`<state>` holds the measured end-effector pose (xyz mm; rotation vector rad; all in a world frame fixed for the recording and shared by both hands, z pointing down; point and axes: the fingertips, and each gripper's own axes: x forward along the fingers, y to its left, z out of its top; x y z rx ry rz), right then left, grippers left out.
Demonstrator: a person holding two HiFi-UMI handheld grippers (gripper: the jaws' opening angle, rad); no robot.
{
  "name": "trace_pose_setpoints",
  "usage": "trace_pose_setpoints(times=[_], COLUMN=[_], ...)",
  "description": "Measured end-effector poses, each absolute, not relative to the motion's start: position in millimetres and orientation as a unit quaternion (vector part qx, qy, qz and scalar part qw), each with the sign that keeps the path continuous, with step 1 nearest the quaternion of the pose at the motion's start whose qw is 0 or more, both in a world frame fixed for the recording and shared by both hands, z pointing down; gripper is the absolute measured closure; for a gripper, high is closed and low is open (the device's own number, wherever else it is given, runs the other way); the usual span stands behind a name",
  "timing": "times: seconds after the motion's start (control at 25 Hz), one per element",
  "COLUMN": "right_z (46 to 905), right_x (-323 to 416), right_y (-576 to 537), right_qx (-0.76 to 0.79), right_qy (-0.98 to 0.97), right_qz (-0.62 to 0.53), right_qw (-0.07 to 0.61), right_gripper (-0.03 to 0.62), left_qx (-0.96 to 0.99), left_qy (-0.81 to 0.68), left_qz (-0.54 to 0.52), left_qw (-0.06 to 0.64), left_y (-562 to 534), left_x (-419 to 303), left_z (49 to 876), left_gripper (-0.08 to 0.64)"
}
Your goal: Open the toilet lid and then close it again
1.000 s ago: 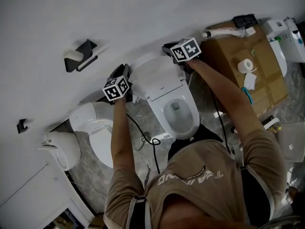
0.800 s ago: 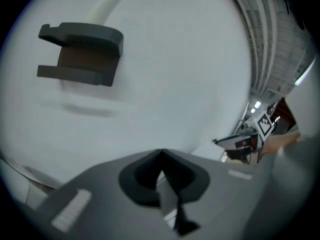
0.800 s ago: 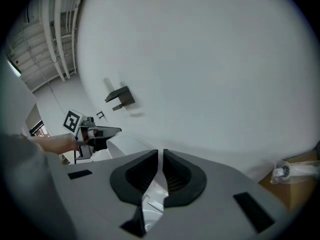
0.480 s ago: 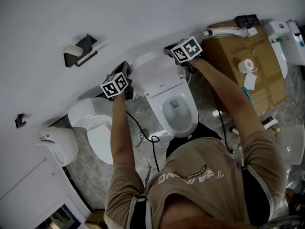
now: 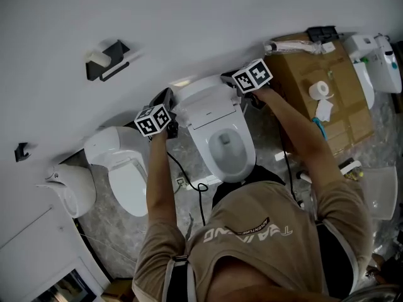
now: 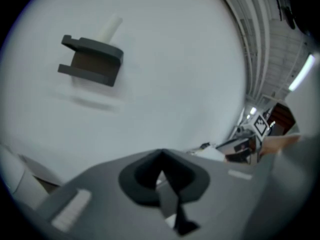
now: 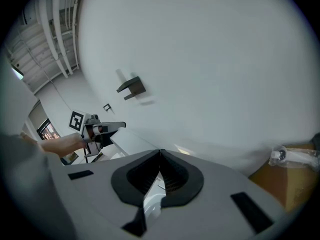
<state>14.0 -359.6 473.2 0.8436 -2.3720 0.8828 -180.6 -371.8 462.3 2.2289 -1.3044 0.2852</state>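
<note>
Two grippers: the left gripper and the right gripper. Two toilets side by side: the open toilet and a second toilet. Two more white fixtures, kind unclear: a left fixture and a right fixture. One cardboard box, one paper roll, one black wall holder, one small hook.

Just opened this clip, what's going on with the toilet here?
A person stands over a toilet with a gripper in each hand. The toilet lid is raised, leaning back toward the wall, and the bowl is exposed. The left gripper and the right gripper sit at either side of the lid's upper edge, each with its jaws together.
</note>
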Motion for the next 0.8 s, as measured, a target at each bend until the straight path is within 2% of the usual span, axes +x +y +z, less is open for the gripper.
trace_pose_setpoints(times=[0.24, 0.8], right_z=[475.2, 504.0], right_x=[20.7, 38.8], right_y=[-326.4, -206.2], right_qx=[0.306, 0.314], right_qy=[-0.859, -0.841], right_qz=[0.343, 0.352], right_qw=[0.225, 0.264], right_gripper=[0.578, 0.578], left_qx=[0.833, 0.845], left_qy=[-0.468, -0.43], left_qz=[0.094, 0.109], left_qw=[0.278, 0.298], left_y=[-337.7, -223.3], left_x=[-171.7, -153.1], left_z=[461.8, 494.6], left_gripper=[0.554, 0.554])
